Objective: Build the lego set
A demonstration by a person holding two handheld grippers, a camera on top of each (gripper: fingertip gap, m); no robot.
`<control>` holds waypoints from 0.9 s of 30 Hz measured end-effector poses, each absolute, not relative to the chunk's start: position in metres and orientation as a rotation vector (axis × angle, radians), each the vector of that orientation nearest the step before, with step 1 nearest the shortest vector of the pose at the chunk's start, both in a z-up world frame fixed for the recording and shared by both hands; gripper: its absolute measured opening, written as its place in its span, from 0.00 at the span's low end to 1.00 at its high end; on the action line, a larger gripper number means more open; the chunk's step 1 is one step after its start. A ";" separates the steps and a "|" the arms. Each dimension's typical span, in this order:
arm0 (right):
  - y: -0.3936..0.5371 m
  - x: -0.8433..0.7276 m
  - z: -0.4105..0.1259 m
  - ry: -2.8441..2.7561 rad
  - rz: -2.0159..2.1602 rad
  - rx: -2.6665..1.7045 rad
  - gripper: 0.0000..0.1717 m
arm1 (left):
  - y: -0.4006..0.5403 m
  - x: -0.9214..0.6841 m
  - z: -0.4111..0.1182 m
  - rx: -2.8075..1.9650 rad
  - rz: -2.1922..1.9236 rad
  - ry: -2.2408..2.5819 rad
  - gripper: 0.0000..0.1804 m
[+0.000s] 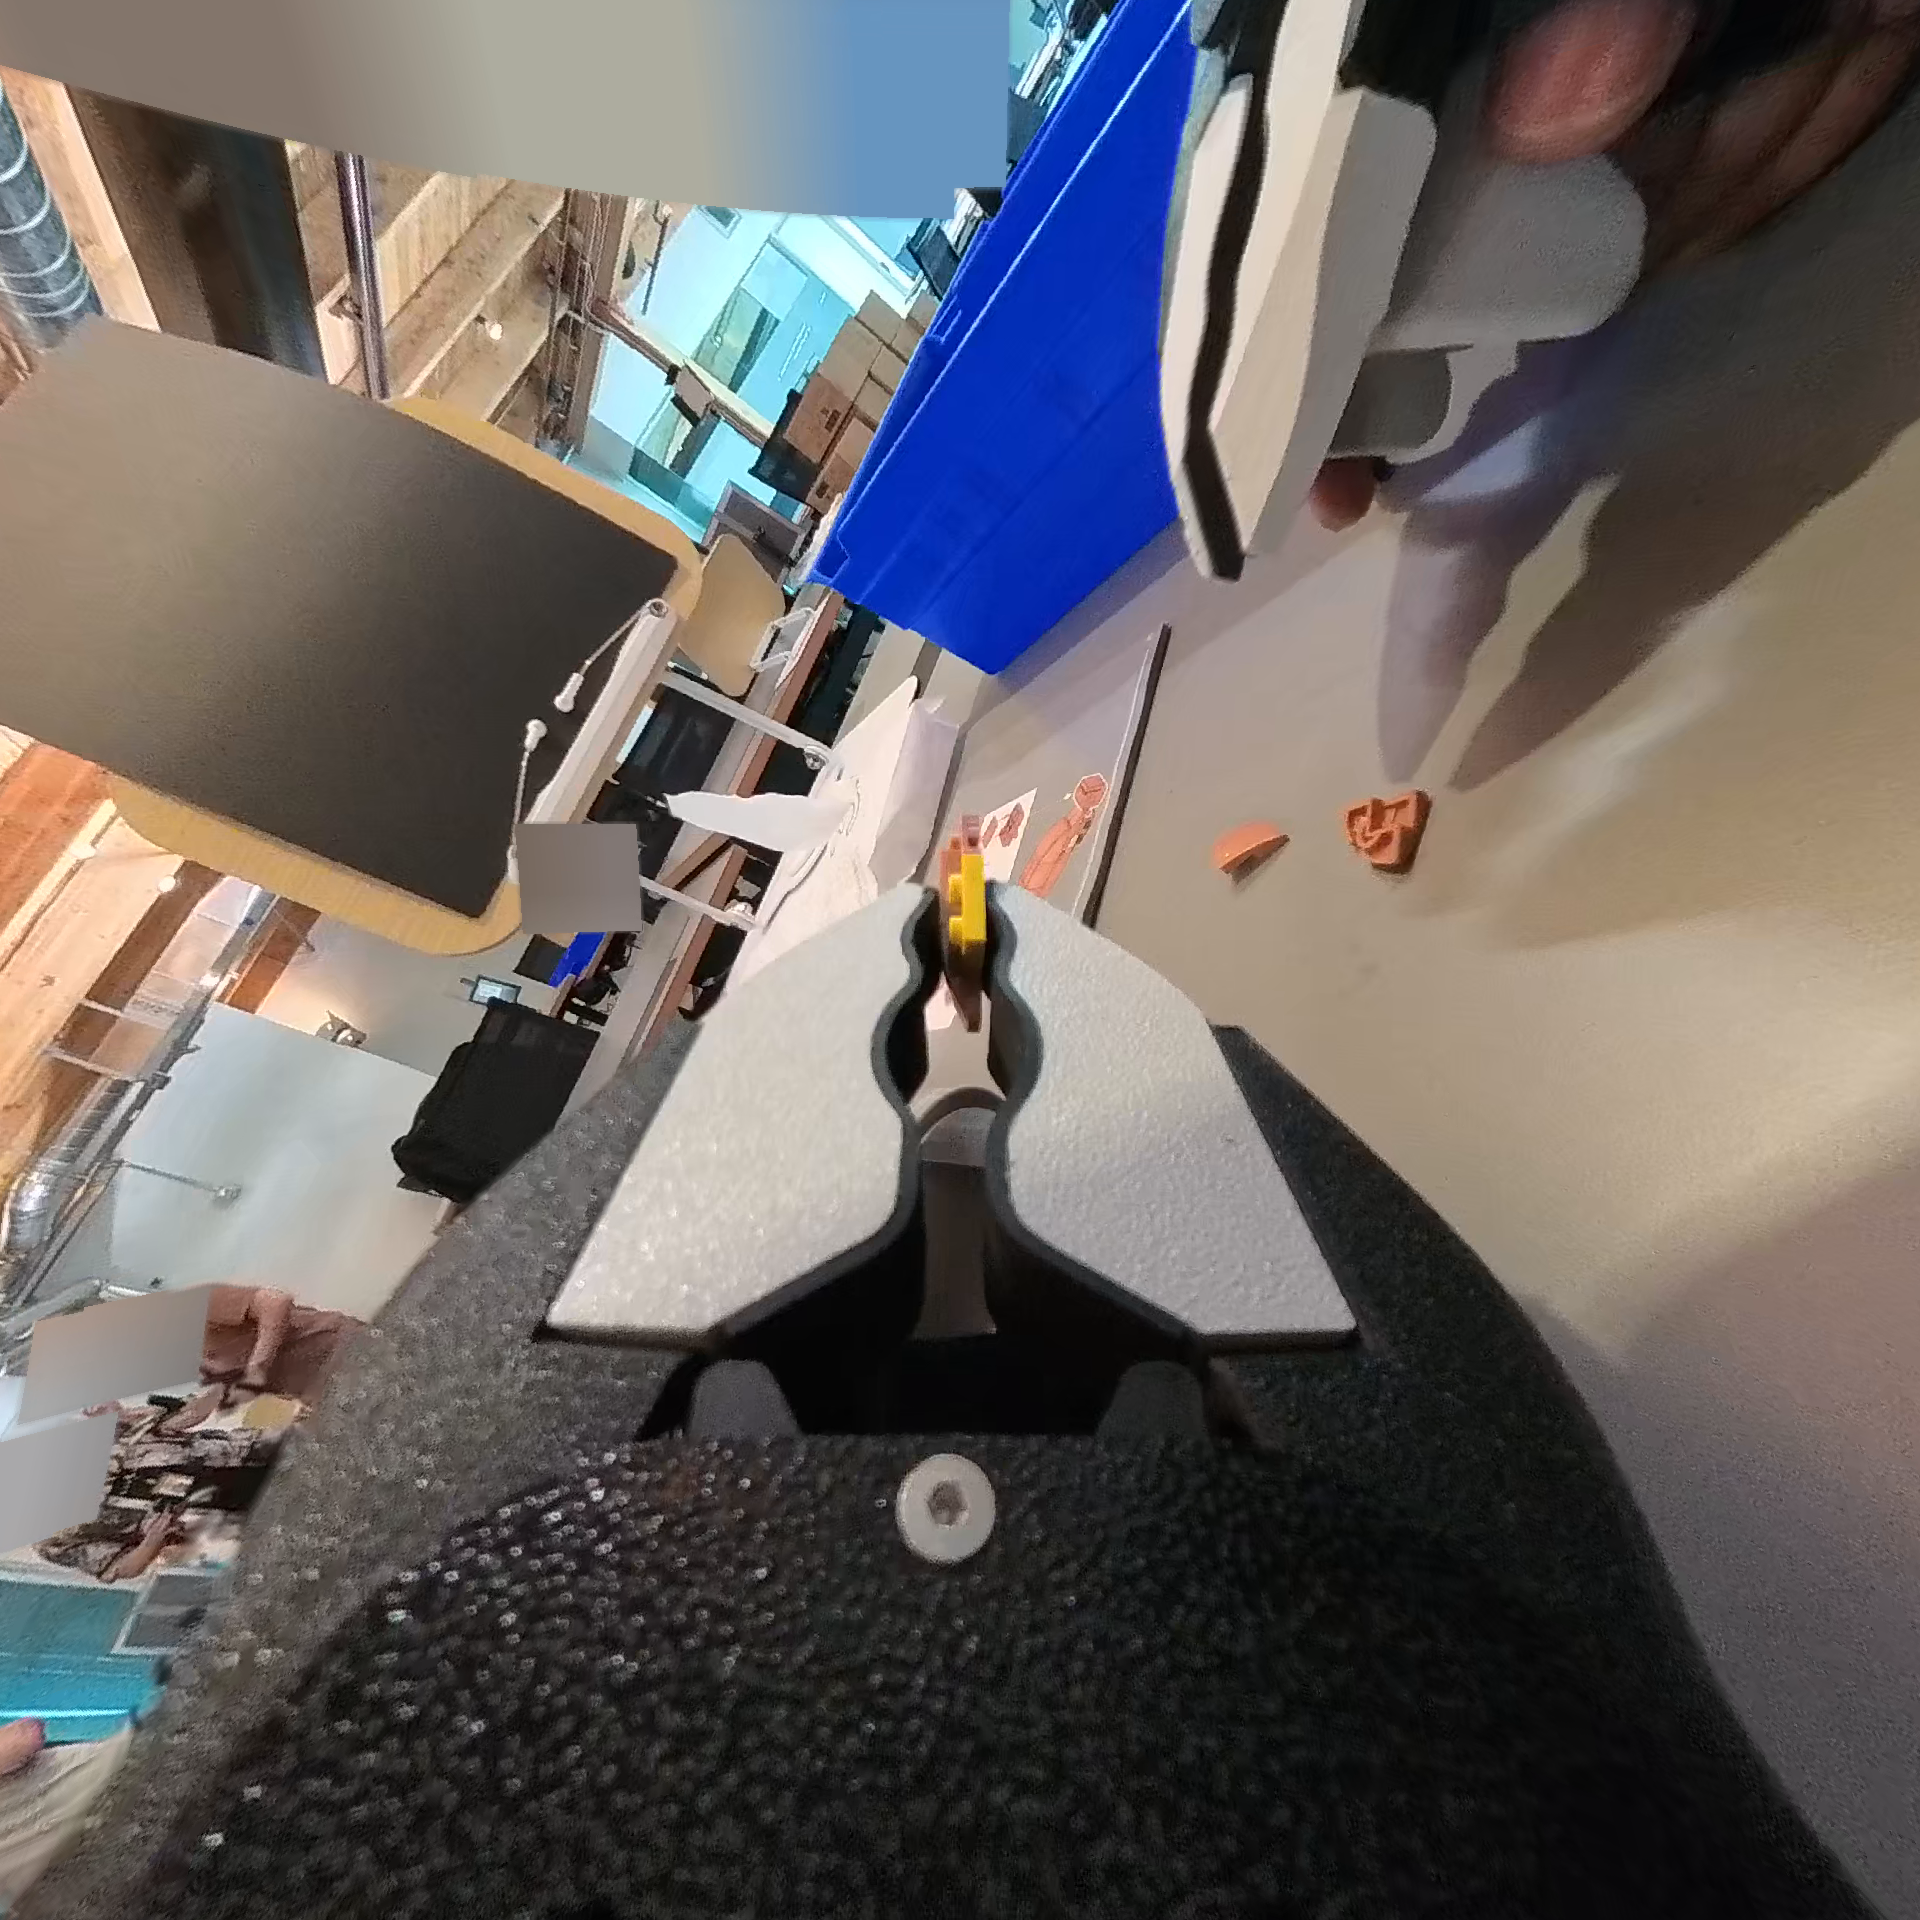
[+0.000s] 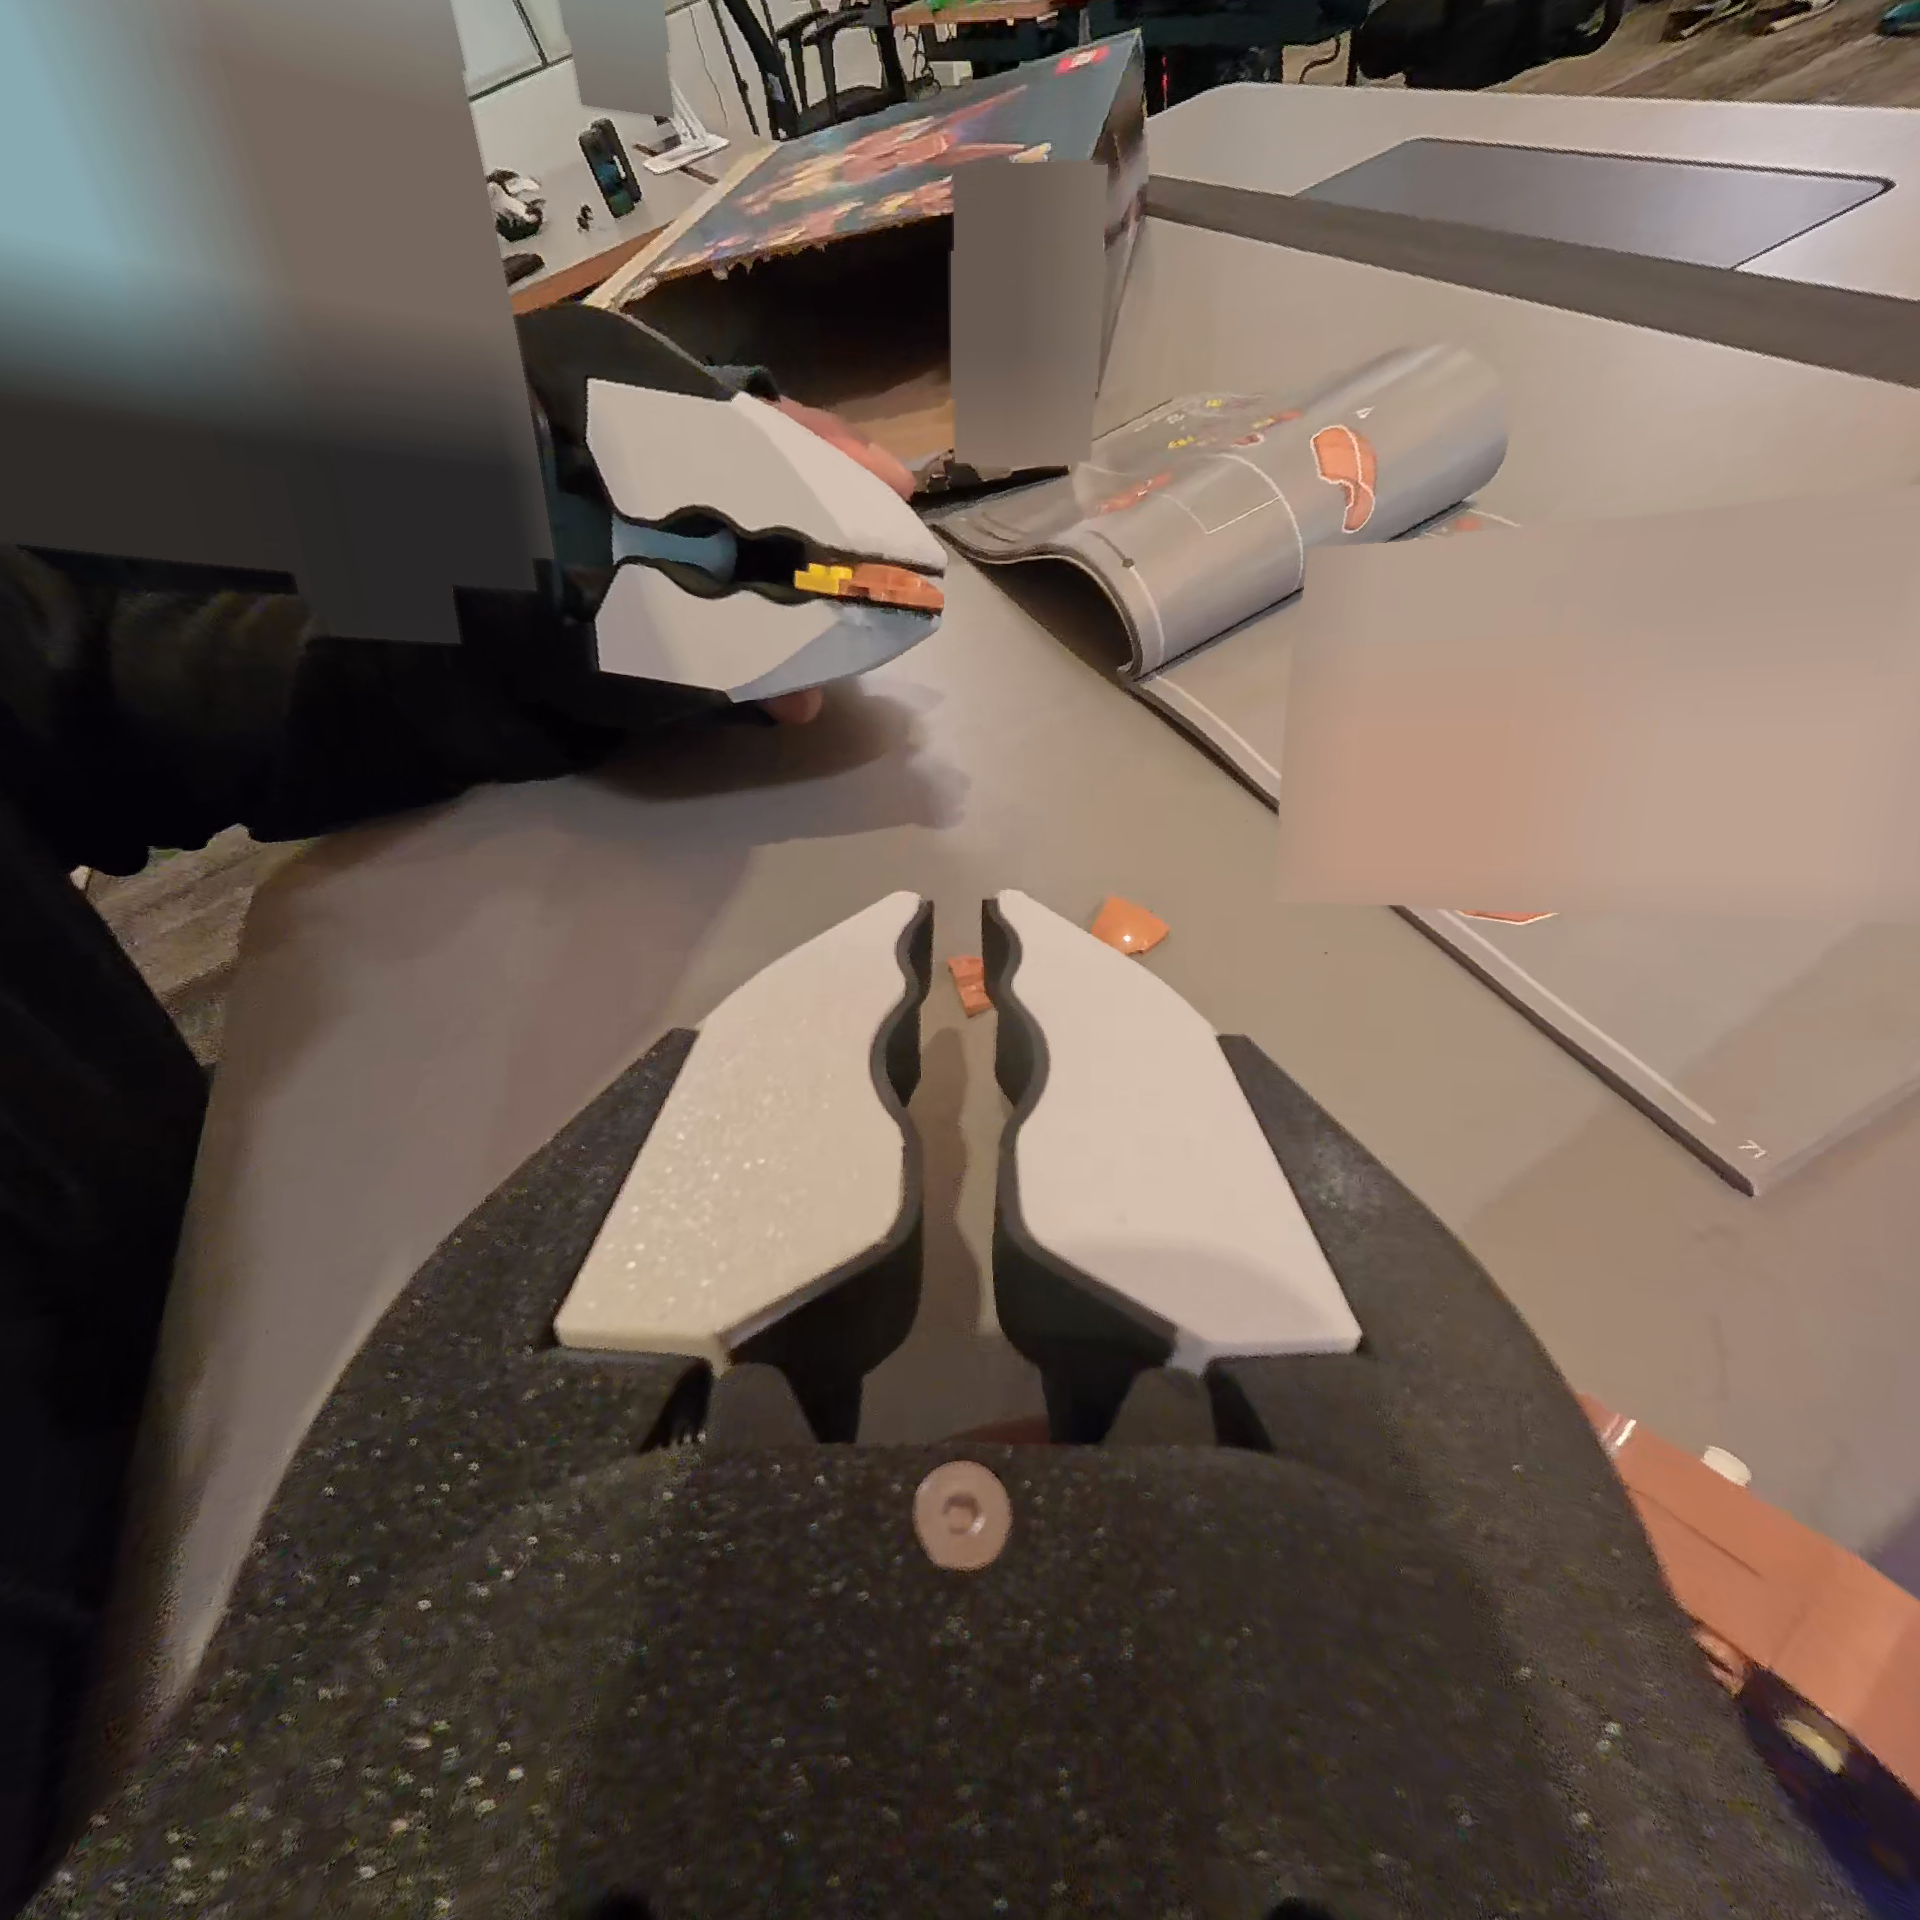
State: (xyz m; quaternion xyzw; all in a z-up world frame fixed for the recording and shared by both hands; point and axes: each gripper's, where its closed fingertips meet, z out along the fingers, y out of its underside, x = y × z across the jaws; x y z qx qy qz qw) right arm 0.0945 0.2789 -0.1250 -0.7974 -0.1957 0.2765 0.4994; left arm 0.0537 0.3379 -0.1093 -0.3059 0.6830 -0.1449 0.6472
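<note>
Right wrist view: left gripper [image 2: 914, 592], at left above the tabletop [image 2: 1039, 810], has its fingers clamped on a yellow-and-orange brick assembly [image 2: 868, 584]. Right gripper [image 2: 958, 925] fingers stand narrowly apart, unloaded, over a small orange brick [image 2: 968, 980]; a curved orange piece [image 2: 1130, 924] lies just right.

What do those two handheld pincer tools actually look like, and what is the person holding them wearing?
Both the left gripper and the right gripper have two broad pale grey fingers lined with wavy dark pads, on a rough black speckled body with one silver screw. The person wears a dark sleeve.
</note>
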 end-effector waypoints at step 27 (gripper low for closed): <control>0.276 0.095 -0.126 -0.470 0.725 -1.938 0.05 | 0.339 0.053 -0.110 -0.712 -0.339 1.556 0.03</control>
